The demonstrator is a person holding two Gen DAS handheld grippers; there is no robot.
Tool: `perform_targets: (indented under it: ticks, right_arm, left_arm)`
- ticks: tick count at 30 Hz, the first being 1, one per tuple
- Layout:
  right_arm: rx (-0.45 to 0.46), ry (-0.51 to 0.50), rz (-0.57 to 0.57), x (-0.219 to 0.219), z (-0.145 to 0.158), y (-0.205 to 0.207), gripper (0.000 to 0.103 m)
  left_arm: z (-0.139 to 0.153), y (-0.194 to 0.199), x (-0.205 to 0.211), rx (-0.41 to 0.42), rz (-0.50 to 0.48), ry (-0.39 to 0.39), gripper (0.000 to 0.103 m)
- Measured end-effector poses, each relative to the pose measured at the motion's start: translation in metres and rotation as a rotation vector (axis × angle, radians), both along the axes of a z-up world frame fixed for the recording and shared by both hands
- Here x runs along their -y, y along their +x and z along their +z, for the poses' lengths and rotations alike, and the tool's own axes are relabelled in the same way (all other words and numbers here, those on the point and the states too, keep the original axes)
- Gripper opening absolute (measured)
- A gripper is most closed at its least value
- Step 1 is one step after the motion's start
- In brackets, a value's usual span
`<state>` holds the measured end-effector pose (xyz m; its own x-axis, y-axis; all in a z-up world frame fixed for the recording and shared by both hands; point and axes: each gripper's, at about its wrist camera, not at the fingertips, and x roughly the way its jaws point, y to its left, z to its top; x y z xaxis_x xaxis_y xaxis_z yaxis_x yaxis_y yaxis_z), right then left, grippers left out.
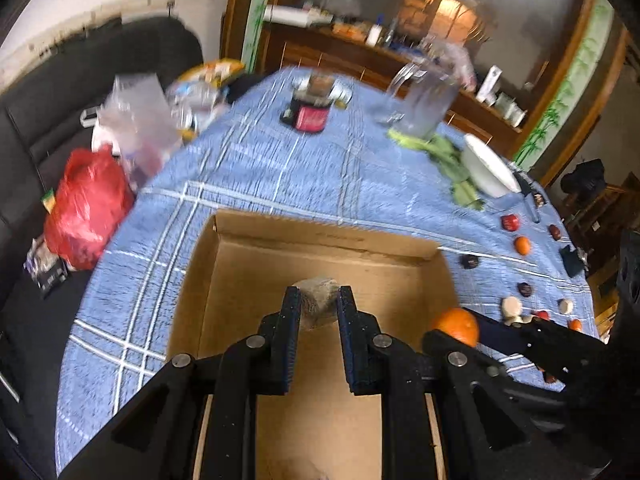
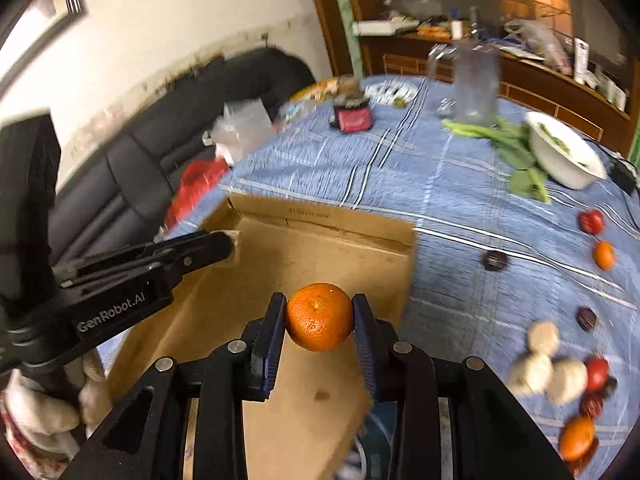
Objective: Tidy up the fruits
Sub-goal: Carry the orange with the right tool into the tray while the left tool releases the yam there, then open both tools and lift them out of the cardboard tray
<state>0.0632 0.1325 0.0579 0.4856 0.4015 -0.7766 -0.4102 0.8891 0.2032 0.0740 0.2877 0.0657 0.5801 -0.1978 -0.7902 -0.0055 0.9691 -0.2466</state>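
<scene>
So both fingers pinch fruit over the empty box (image 1: 320, 248): left gripper (image 1: 319, 306) a pale fruit (image 1: 318, 300), right gripper (image 2: 320, 320) an orange (image 2: 319, 317); many fruits (image 2: 544, 364) wait beside the box.

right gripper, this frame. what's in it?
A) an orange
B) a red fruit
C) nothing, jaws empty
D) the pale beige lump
A. The right wrist view shows the right gripper shut on the orange, held over the cardboard box; the pale beige lump is between the fingers of the left gripper instead.
</scene>
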Motion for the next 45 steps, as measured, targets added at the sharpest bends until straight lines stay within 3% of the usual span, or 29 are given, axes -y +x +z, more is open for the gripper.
perform_targets:
  ticks: [5, 15, 19, 23, 28, 34, 38, 45]
  right_arm:
    - [-0.046, -0.047, 0.003, -0.013, -0.019, 0.03, 0.036]
    - [-0.076, -0.104, 0.03, -0.026, -0.036, 0.044, 0.037]
    - [-0.068, -0.108, 0.036, -0.028, -0.034, 0.043, 0.038]
    - [-0.045, -0.107, 0.041, -0.028, -0.028, 0.037, 0.051]
    - [0.016, -0.088, 0.038, -0.02, -0.007, 0.021, 0.051]
    - [0.069, -0.041, 0.007, 0.007, 0.017, -0.013, 0.052]
    - [0.085, 0.012, -0.039, 0.043, 0.024, -0.045, 0.061]
    - [0.125, 0.019, -0.173, 0.135, 0.027, -0.093, 0.062]
  left_arm:
    - [-0.026, 0.021, -0.005, -0.092, 0.012, -0.013, 0.018]
    - [-0.028, 0.028, -0.011, -0.082, 0.024, -0.064, 0.02]
    - [-0.026, 0.025, -0.017, -0.085, 0.039, -0.095, 0.027]
    - [-0.015, 0.013, -0.023, -0.058, 0.056, -0.117, 0.046]
    - [0.006, -0.012, -0.03, -0.021, 0.082, -0.144, 0.057]
    - [0.025, -0.058, -0.022, 0.008, 0.113, -0.149, 0.073]
    - [0.033, -0.087, -0.002, 0.04, 0.081, -0.154, 0.073]
    - [0.03, -0.116, 0.058, 0.036, -0.05, -0.142, 0.073]
